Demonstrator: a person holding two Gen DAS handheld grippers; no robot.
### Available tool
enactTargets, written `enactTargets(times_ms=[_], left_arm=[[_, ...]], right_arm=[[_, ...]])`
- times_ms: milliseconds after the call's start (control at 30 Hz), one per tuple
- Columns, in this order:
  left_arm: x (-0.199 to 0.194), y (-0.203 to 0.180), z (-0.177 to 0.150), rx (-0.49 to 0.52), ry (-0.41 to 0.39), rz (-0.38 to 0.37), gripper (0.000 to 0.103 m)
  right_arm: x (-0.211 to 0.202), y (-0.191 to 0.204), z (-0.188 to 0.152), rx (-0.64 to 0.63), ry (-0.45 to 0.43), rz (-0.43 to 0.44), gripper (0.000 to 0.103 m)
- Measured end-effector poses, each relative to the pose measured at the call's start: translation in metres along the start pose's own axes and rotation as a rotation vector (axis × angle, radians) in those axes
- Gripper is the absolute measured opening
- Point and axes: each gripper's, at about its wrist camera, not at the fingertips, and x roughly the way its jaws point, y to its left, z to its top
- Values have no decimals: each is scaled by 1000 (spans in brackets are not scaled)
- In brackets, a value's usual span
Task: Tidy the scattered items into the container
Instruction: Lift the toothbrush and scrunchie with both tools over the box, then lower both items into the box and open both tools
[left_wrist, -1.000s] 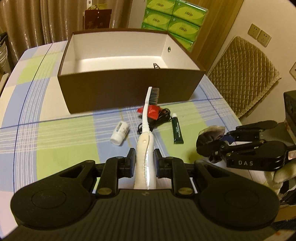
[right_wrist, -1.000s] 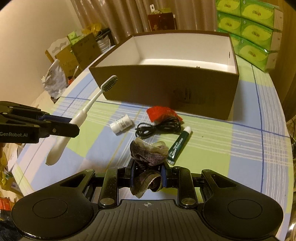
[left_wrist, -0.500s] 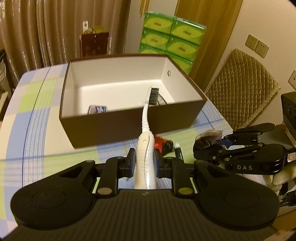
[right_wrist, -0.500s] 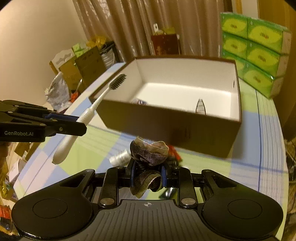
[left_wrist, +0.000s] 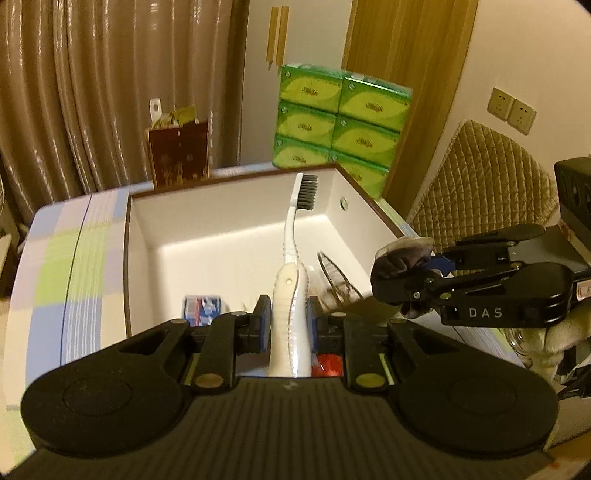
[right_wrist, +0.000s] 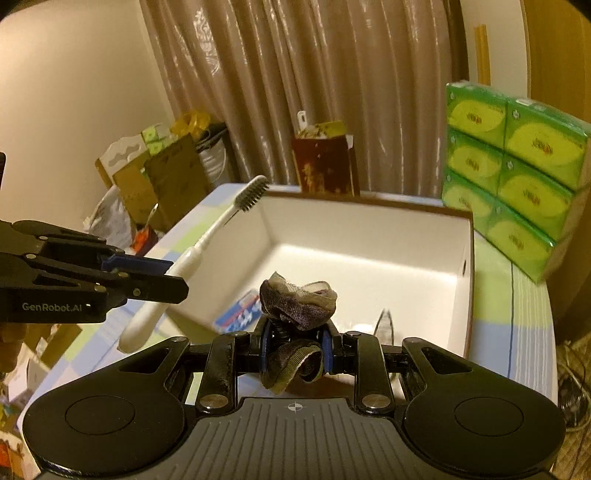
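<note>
The left tool (left_wrist: 288, 325) hides the lower end of the toothbrush (left_wrist: 291, 266) handle behind its body in the left wrist view, along with most of a red item (left_wrist: 327, 363) below the box (left_wrist: 127, 258). A blue and white packet (left_wrist: 203, 304) on the box floor is partly covered by the same tool and blurred, its print unreadable. The thin dark wire item (left_wrist: 334, 275) inside the box is smeared and cannot be identified. In the right wrist view, the right tool (right_wrist: 293, 349) covers the lower folds of the dark scrunchie (right_wrist: 297, 302) and the box's near wall. The green tissue packs (right_wrist: 517, 166) are cut off by the right edge.
</note>
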Motion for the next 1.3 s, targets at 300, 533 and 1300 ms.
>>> enactTargets(times_ms=[300, 533, 1300], left_arm=[[55, 27, 46, 48, 18, -31, 16], [111, 48, 62, 98, 80, -33, 16], [237, 63, 55, 120, 302, -18, 16]], right_arm=[[58, -31, 35, 14, 42, -10, 24], [109, -50, 47, 11, 130, -33, 24], [184, -85, 41, -10, 345, -126, 29]])
